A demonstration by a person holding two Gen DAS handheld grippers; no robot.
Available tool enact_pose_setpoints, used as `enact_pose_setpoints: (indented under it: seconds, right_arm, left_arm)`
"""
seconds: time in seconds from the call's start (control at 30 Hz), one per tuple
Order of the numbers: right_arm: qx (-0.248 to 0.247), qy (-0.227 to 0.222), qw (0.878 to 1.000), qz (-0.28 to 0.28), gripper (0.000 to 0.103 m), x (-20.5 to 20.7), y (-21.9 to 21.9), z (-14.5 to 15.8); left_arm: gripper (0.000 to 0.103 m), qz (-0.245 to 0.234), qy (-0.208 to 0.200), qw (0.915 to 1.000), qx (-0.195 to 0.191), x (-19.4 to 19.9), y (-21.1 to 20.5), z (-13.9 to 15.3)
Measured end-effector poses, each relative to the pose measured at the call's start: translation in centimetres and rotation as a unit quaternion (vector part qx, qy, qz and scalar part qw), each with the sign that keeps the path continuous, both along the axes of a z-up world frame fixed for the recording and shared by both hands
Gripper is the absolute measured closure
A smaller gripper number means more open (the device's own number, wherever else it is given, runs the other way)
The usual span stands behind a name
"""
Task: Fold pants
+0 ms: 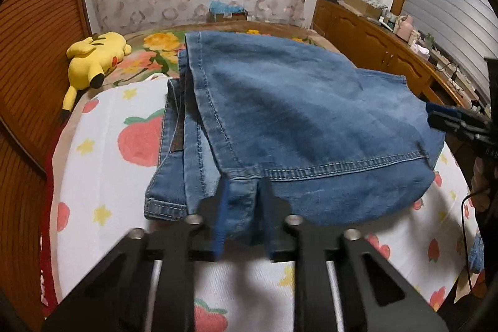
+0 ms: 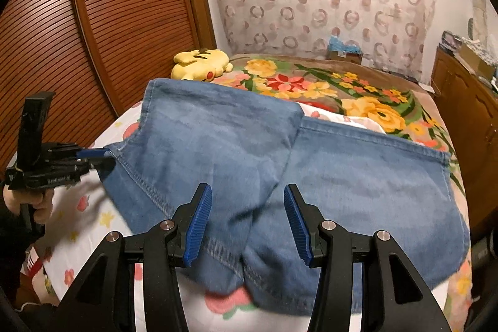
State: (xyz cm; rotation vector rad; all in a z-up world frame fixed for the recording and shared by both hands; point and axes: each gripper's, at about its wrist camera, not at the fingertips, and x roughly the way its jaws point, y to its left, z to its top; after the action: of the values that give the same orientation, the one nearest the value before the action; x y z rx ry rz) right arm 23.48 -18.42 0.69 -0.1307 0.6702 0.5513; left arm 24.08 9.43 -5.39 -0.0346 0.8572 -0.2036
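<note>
Blue denim pants lie partly folded on the bed, the leg end laid over the lower layers. My left gripper is shut on the hem corner of the top layer at the pants' near edge; it also shows in the right wrist view, pinching that corner at the left. My right gripper is open, its blue pads spread over the near edge of the pants, holding nothing. Its dark body shows at the right edge of the left wrist view.
A white sheet with peach prints covers the near bed, a floral blanket the far part. A yellow plush toy lies by the wooden slatted wall. A wooden cabinet stands to the right.
</note>
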Motion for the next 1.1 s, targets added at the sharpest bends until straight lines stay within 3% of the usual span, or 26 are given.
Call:
enact_pose_setpoints:
  seconds: [0.37, 0.63, 0.73, 0.8, 0.93, 0.97, 1.0, 1.1]
  right_arm:
    - [0.010, 0.014, 1.000, -0.018, 0.053, -1.3, -1.9, 0.1]
    - [0.008, 0.021, 0.999, -0.025, 0.053, -2.7, -2.4, -0.2]
    - [0.007, 0.023, 0.999, -0.031, 0.053, -3.0, -2.7, -0.3]
    - [0.010, 0.025, 0.999, -0.036, 0.053, -3.1, -2.9, -0.1]
    - [0.015, 0.028, 0.998, -0.050, 0.053, -3.0, -3.7, -0.1]
    - [0.017, 0.028, 0.998, -0.053, 0.053, -3.1, -3.7, -0.1]
    - [0.017, 0.028, 0.998, -0.056, 0.053, -3.1, -3.6, -0.1]
    - [0.017, 0.026, 0.997, -0.066, 0.053, -3.4, -4.1, 0.0]
  left_arm:
    - [0.088, 0.026, -0.023, 0.9994, -0.002, -1.6, 2.2, 1.7]
    - [0.086, 0.010, -0.048, 0.9988, 0.005, -2.4, 0.6, 3.5]
    - [0.075, 0.006, -0.061, 0.9979, 0.021, -2.5, -0.4, 4.2]
    - [0.059, -0.002, -0.067, 0.9976, 0.019, -2.5, -0.9, 4.5]
    - [0.051, -0.016, -0.077, 0.9969, 0.012, -2.3, -1.9, 4.8]
    - [0.036, -0.018, -0.077, 0.9968, 0.012, -2.2, -2.3, 4.7]
    - [0.028, -0.023, -0.079, 0.9966, 0.008, -2.1, -2.7, 4.7]
    - [0.024, -0.046, -0.077, 0.9960, -0.006, -1.7, -4.3, 4.4]
